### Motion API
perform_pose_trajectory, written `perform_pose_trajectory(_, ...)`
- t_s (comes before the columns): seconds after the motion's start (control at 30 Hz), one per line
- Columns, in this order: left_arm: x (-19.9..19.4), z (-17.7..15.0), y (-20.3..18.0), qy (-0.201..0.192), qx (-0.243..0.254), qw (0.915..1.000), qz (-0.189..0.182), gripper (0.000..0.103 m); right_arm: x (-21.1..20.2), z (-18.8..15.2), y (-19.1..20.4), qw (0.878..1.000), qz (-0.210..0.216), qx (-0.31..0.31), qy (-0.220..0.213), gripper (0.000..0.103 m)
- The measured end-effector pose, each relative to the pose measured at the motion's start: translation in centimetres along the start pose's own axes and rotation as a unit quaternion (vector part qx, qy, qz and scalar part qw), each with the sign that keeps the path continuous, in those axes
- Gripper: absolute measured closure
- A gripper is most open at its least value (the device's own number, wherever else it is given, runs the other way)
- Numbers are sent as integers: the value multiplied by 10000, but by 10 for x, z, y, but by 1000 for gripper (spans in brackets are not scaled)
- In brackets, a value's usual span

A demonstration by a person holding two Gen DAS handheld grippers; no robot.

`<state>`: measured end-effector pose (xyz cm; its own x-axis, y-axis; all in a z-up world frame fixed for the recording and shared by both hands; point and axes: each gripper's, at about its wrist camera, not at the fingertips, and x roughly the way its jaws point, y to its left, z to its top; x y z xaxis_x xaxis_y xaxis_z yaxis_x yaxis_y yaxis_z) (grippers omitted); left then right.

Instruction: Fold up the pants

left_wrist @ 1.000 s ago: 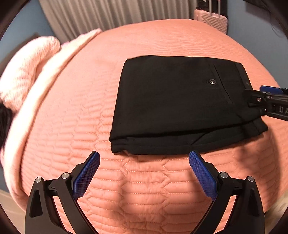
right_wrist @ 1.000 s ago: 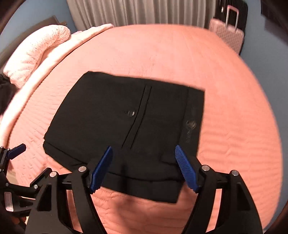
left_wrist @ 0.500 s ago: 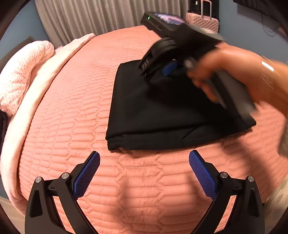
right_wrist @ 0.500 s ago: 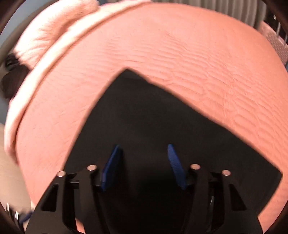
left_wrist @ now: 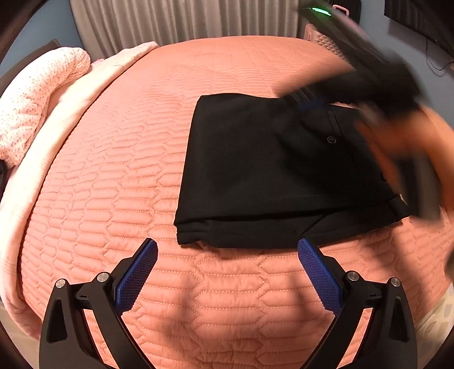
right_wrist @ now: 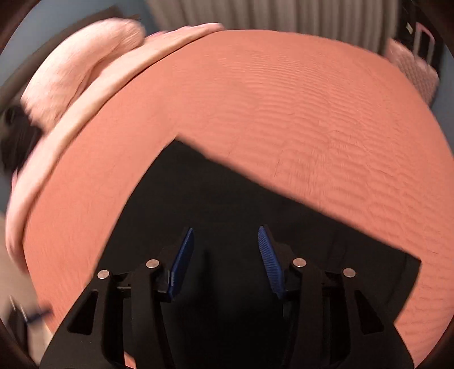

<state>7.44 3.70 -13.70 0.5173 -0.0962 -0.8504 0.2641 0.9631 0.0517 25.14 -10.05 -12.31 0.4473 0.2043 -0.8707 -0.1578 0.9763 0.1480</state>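
Black folded pants (left_wrist: 269,170) lie flat in a rectangle on the salmon quilted bedspread (left_wrist: 113,170), button pocket facing up. My left gripper (left_wrist: 227,255) hangs open just in front of the pile's near edge, with nothing between its fingers. My right gripper (left_wrist: 309,106) is a blur over the pants' far right part, carried by a person's hand (left_wrist: 411,136). In the right wrist view the right gripper (right_wrist: 226,234) hovers over the pants (right_wrist: 227,198) with its blue pads half apart. No cloth is pinched between them.
A pale pink pillow (left_wrist: 37,93) and a folded-back sheet line the bed's left side. A pink suitcase (left_wrist: 317,39) stands past the far right corner, before grey curtains (left_wrist: 184,20). Bare bedspread (right_wrist: 283,99) stretches beyond the pants.
The right gripper left the pants' right edge and swung over the pile toward its far edge, and its jaws narrowed. The left gripper stayed put, still open.
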Motion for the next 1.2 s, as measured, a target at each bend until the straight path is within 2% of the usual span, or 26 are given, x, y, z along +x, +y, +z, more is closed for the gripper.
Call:
perform_pose_trajectory(0.07,-2,1,-1,0,-21,10000,-9,5,-9,-45,0,9993,-271,-157,180,57)
perform_pose_trajectory(0.1,-5,2,-2,-39,-27,10000,-11,5,-15,-73,-10,9988,-430,-23,238,57)
perform_pose_trajectory(0.17,-12,3,-6,-126,-8,9999,7,5,-38,-105,-26,9982,-423,423,-55,56)
perform_pose_trajectory(0.2,-13,3,-9,-143,16,9999,15,5,-54,-122,-37,9953,-559,787,-61,56)
perform_pose_trajectory(0.23,-15,3,-12,-161,49,9998,48,5,-62,-134,-43,9936,-639,928,-62,56)
perform_pose_trajectory(0.3,-19,4,-21,-207,117,9997,87,5,-81,-153,-47,9927,-518,1059,-236,56)
perform_pose_trajectory(0.33,-21,4,-24,-226,146,9996,108,5,-89,-159,-45,9918,-720,1042,-175,55)
perform_pose_trajectory(0.37,-23,4,-28,-235,162,9995,143,5,-94,-159,-41,9904,-947,1000,-122,55)
perform_pose_trajectory(0.47,-25,5,-36,-238,179,9994,182,5,-103,-153,-36,9915,-821,911,-426,52)
perform_pose_trajectory(0.5,-26,4,-40,-221,192,9993,215,5,-98,-153,-41,9915,-886,887,-358,52)
perform_pose_trajectory(0.57,-30,4,-43,-230,221,9992,248,5,-75,-167,-54,9903,-1089,859,64,51)
perform_pose_trajectory(0.63,-32,1,-45,-238,303,9988,309,5,-69,-190,-72,9886,-852,1231,173,49)
perform_pose_trajectory(0.7,-31,-1,-46,-228,360,9984,383,5,-82,-206,-83,9863,-669,1509,36,49)
perform_pose_trajectory(0.8,-25,-2,-46,-156,376,9983,413,5,-102,-214,-90,9853,-848,1484,43,49)
perform_pose_trajectory(0.9,-21,-3,-42,-163,396,9977,529,5,-125,-219,-95,9800,-794,1816,-169,49)
perform_pose_trajectory(1.0,-9,-3,-33,-55,269,9978,603,5,-142,-203,-107,9776,-528,1989,-450,49)
perform_pose_trajectory(1.1,3,4,-24,46,162,9979,627,5,-123,-180,-115,9801,-447,1876,-468,49)
perform_pose_trajectory(1.13,6,7,-22,14,168,9979,632,5,-103,-181,-117,9810,-466,1866,-238,49)
perform_pose_trajectory(1.17,9,12,-21,-27,201,9978,623,5,-86,-183,-121,9806,-290,1939,9,45)
perform_pose_trajectory(1.2,14,20,-18,-42,271,9976,637,5,-82,-188,-127,9764,-72,2157,-27,44)
